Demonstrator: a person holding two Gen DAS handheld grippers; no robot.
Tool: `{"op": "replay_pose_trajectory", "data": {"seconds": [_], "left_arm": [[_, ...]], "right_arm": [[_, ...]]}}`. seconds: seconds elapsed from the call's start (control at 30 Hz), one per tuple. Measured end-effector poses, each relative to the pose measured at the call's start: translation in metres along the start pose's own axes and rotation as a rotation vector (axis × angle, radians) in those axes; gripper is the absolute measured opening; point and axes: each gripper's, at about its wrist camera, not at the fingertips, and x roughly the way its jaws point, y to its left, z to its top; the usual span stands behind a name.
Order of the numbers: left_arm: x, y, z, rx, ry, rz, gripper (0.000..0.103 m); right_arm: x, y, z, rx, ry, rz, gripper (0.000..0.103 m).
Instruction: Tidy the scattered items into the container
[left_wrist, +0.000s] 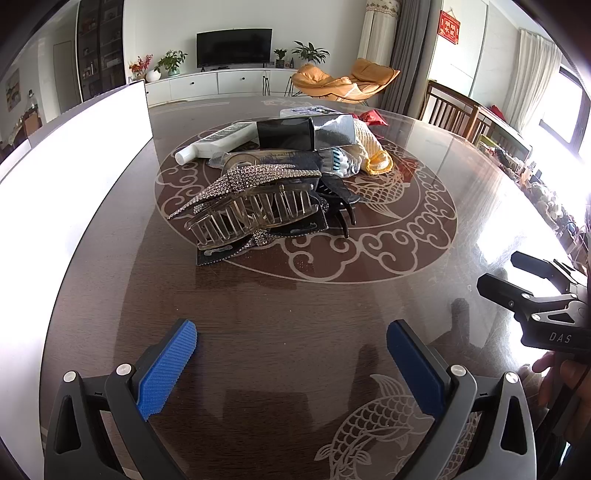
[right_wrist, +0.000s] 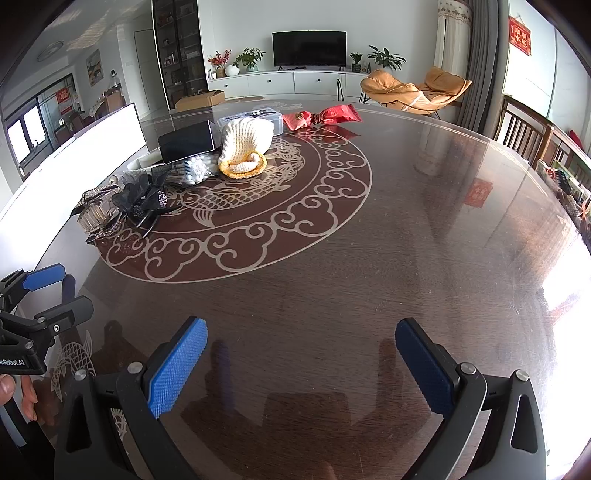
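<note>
A dark wooden table with a glossy top carries a pale ring of cloud scrolls and fish figures. Behind it a black TV stands on a long white cabinet, with potted plants on either side and a vase of red flowers further left. An orange lounge chair sits to the right of the cabinet, beside grey curtains. Wooden chairs stand at the table's right edge. A red hanging is on the right wall, a tall dark shelf on the left, and a cardboard box lies on the floor near it
</note>
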Motion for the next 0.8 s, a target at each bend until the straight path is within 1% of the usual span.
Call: {"op": "replay_pose_trajectory", "data": {"seconds": [0.8], "left_arm": [[-0.0006, 0.0, -0.0001, 0.002, 0.0, 0.0, 0.103]], "right_arm": [[0.0, -0.0012, -0.0003, 0.008, 0.002, 0.001, 0.102]]}}
